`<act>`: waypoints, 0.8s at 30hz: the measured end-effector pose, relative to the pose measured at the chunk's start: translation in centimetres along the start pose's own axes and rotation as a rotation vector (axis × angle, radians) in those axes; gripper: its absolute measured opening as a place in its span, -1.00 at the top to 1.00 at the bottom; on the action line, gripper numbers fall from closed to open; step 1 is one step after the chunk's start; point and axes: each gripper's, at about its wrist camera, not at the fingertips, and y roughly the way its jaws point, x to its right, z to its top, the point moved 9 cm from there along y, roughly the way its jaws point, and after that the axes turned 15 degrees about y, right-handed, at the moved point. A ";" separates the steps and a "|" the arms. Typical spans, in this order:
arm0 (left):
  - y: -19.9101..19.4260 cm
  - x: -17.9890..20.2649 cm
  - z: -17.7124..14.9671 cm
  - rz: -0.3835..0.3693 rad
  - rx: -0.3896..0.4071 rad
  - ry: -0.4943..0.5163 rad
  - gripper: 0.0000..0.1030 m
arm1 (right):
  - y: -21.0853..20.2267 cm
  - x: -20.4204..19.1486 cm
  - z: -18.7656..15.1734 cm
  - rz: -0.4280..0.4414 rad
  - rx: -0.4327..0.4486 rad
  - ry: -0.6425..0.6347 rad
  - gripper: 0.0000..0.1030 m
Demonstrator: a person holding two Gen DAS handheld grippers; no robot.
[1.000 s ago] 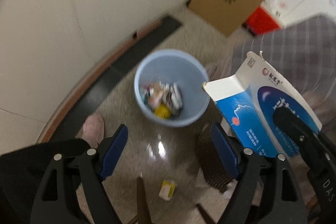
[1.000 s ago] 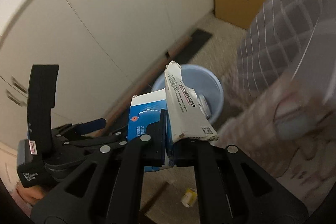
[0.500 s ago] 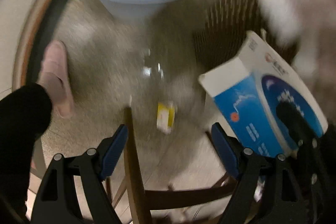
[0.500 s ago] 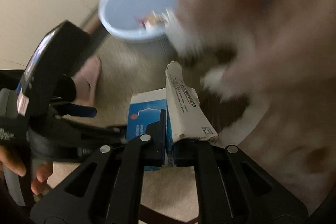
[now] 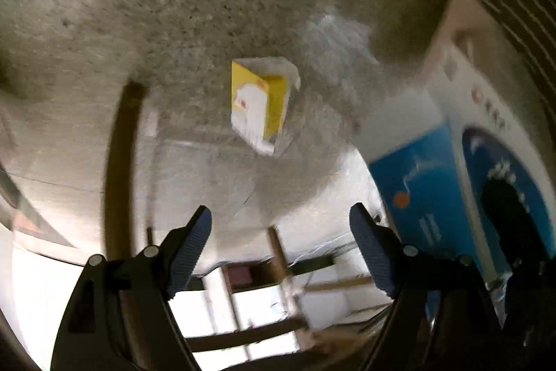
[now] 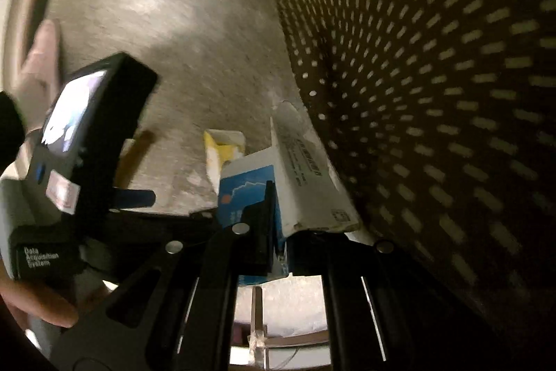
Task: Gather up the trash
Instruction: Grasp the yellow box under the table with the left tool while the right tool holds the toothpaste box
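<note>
2 grippers low over floor. Left gripper point(image 5: 279, 225) jaws wide, empty, facing yellow carton point(image 5: 260, 105) on speckled floor point(image 5: 139, 23). Right gripper point(image 6: 278, 232) clamped on blue-white box point(image 6: 299, 183). Advice: straddle carton's narrow sides before closing.

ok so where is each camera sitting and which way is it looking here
Left wrist: on the left gripper, looking down at the floor and a small yellow box; its open fingers show.
Right wrist: on the right gripper, aimed down beside a brown perforated basket; its fingers clamp a blue and white carton, and a hand shows.
Shared: yellow box, carton, floor.
</note>
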 end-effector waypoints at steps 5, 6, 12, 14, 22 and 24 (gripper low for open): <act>3.3 -1.5 1.2 0.037 0.010 -0.030 -0.54 | 4.0 -0.5 -0.2 -0.049 -0.092 0.014 0.90; 4.1 -1.5 1.5 0.055 0.005 -0.007 -0.54 | 4.5 -0.3 -0.2 -0.069 -0.101 0.012 0.90; 6.9 -1.8 3.8 0.115 0.041 0.018 -0.47 | 6.8 0.8 0.5 -0.085 -0.156 0.061 0.90; 7.9 -1.9 4.2 0.110 0.050 0.008 -0.41 | 7.3 1.2 0.7 -0.091 -0.166 0.076 0.90; 10.0 -1.5 5.9 0.149 0.062 0.018 -0.05 | 10.2 2.0 -0.2 -0.083 -0.183 0.085 0.90; 10.4 -1.3 6.0 0.143 0.057 0.015 0.00 | 10.3 1.9 -0.4 -0.079 -0.185 0.085 0.89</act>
